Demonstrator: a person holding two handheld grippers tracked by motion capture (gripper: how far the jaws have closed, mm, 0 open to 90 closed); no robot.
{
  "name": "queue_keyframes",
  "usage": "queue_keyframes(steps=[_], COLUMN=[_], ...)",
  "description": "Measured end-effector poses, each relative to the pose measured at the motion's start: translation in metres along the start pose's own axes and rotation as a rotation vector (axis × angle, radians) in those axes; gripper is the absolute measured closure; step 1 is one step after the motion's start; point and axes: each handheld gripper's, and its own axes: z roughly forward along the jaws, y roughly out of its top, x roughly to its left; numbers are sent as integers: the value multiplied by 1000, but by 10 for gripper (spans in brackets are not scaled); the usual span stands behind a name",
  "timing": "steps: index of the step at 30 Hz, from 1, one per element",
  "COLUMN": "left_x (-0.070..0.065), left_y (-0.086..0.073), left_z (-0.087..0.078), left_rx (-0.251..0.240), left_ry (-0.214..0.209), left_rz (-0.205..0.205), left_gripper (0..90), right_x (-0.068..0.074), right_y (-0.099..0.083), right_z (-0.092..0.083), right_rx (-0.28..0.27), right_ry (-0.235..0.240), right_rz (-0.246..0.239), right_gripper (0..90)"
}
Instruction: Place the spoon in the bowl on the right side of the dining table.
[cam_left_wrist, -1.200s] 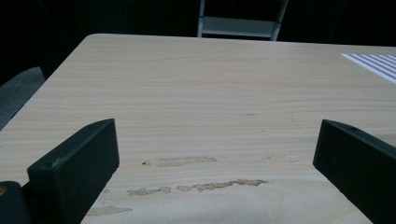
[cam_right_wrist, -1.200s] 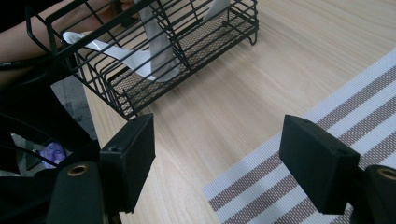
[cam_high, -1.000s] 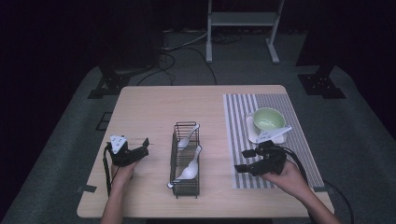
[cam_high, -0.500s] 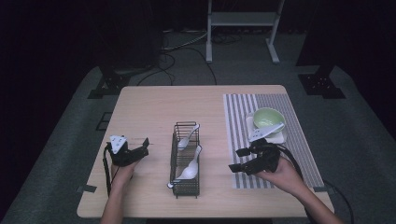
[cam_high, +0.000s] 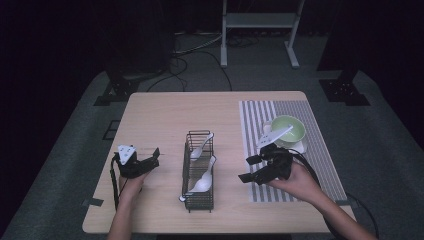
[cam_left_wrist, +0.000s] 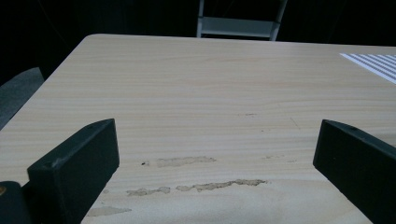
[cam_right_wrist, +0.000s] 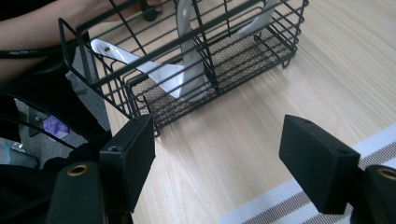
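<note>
White spoons (cam_high: 202, 181) already lie in the wire basket (cam_high: 199, 201) at the middle of the table (cam_high: 165, 115): one in its near part, its handle poking out past the near left corner, and another (cam_high: 201, 147) leaning in the far part. A third spoon (cam_high: 276, 135) is not yet in; it rests across the near rim of the green bowl (cam_high: 292, 128), which stands on the striped mat (cam_high: 260, 112) at the right. Judging by that, roughly two thirds of the sorting looks done, and the bowl's spoon is what is left.

The right tongs (cam_high: 255, 169) hover just near of the bowl, over the mat's left edge, jaws spread wide and holding nothing. The right gripper view looks between those jaws at the basket (cam_right_wrist: 219, 60) and the spoon (cam_right_wrist: 187, 70) inside it, so the tongs (cam_right_wrist: 217, 158) face the basket rather than the bowl; picking up the last spoon would call for turning them toward the far right.

The left tongs (cam_high: 145, 161) sit idle near the table's near left, also spread and empty, with bare wood (cam_left_wrist: 196, 93) between the jaws in the left gripper view.
</note>
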Motion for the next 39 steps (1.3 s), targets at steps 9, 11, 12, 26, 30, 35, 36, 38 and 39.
queue_keyframes(steps=[9,11,12,26,30,35,36,38,39], left_x=[0,0,0,0,0,-1,-1,-1,0], left_y=[0,0,0,0,0,0,0,0,0], left_z=[0,0,0,0,0,1,1,1,1], left_rx=[1,1,1,1,2,6,7,7,7], left_ry=[-1,0,-1,1,1,0,0,0,-1], left_rz=[-1,-1,-1,3,3,7,8,8,7], left_gripper=[0,0,0,0,0,0,0,0,0], right_x=[5,6,6,16,20,23,23,25,25], right_y=[7,9,9,27,34,41,41,45,46], right_z=[8,10,10,19,23,28,28,31,32], right_rx=[17,22,22,50,63,64,64,66,63], right_ry=[19,21,21,32,37,49,49,52,53], right_rz=[-17,-26,-26,-67,-78,-92,-92,-93,-96], right_gripper=[259,258,258,263,263,263,263,262,262])
